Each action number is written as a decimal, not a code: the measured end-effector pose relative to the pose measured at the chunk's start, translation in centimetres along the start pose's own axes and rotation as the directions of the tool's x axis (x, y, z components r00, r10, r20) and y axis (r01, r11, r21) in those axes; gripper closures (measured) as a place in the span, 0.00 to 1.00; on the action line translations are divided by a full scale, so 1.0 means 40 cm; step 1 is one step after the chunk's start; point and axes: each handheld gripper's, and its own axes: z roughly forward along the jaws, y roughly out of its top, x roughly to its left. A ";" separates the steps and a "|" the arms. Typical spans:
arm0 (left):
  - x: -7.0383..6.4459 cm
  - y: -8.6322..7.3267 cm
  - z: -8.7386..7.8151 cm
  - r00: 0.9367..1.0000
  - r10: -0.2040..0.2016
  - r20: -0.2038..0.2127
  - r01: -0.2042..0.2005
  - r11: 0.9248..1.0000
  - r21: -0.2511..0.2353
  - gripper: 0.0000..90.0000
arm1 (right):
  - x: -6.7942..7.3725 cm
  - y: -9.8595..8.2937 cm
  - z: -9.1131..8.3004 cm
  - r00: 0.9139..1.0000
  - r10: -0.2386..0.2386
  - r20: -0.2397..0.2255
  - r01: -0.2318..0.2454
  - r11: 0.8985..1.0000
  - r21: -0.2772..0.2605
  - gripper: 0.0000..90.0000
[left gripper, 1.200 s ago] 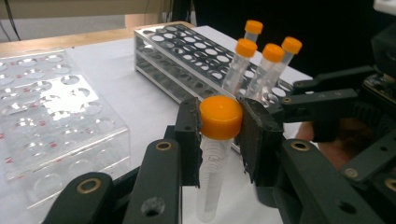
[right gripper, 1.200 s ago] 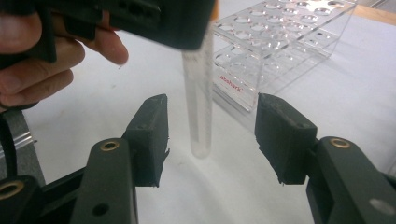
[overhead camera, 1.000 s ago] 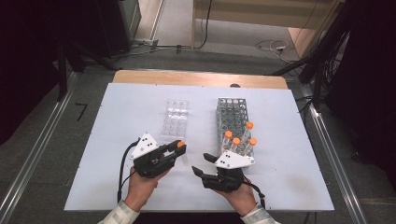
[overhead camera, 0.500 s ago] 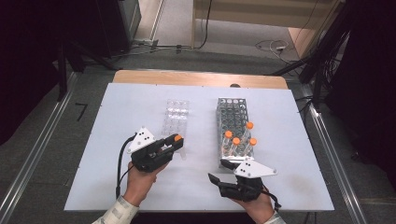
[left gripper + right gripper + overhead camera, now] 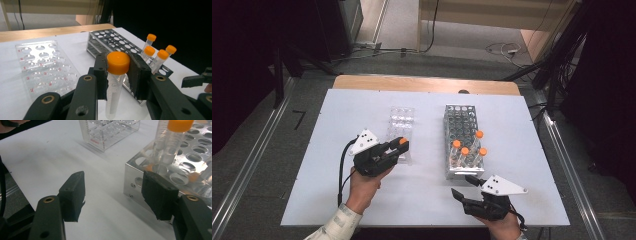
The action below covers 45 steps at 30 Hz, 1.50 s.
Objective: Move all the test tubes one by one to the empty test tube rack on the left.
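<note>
**Tube in the left claw, on its way to the clear rack**

The left claw [image 5: 398, 148] is clenched on a tube [image 5: 115, 82] just under its orange cap [image 5: 118, 62]; in the left gripper view the two jaws press the tube from both sides and the tube hangs down between them. In the high view this claw is at the centre left of the frame, with the cap at the lower right corner of the clear rack [image 5: 400, 127]. The right claw [image 5: 464, 189] is released and holds nothing; it sits at the lower right of the frame, just in front of the metal rack [image 5: 463, 122], where four capped tubes [image 5: 467, 152] stand at the near end.

The step in hand seems to be to put the tube into a hole of the clear rack. To do it well, I think the tube must first be turned upright, then brought exactly over one hole, with the bottom tip entering first. It should go down slowly, and the jaws should let go only when the rack carries the tube. The clear rack looks light, so a push from the side could slide it on the desk [image 5: 337, 150].

Compared with half a second ago, the right claw has pulled a little further back toward the bottom edge. The left claw has stayed in nearly the same place with the tube.
</note>
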 end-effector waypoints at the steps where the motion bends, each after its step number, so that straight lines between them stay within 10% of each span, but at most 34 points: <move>1: 0.000 0.004 0.001 1.000 0.001 -0.001 -0.001 1.000 -0.001 0.78 | -0.002 -0.001 -0.002 1.000 0.005 0.003 -0.005 1.000 -0.002 0.38; 45: 0.065 0.110 0.078 0.989 0.017 -0.150 -0.023 0.999 -0.033 0.78 | -0.008 0.001 -0.007 1.000 0.021 0.001 -0.021 1.000 -0.011 0.38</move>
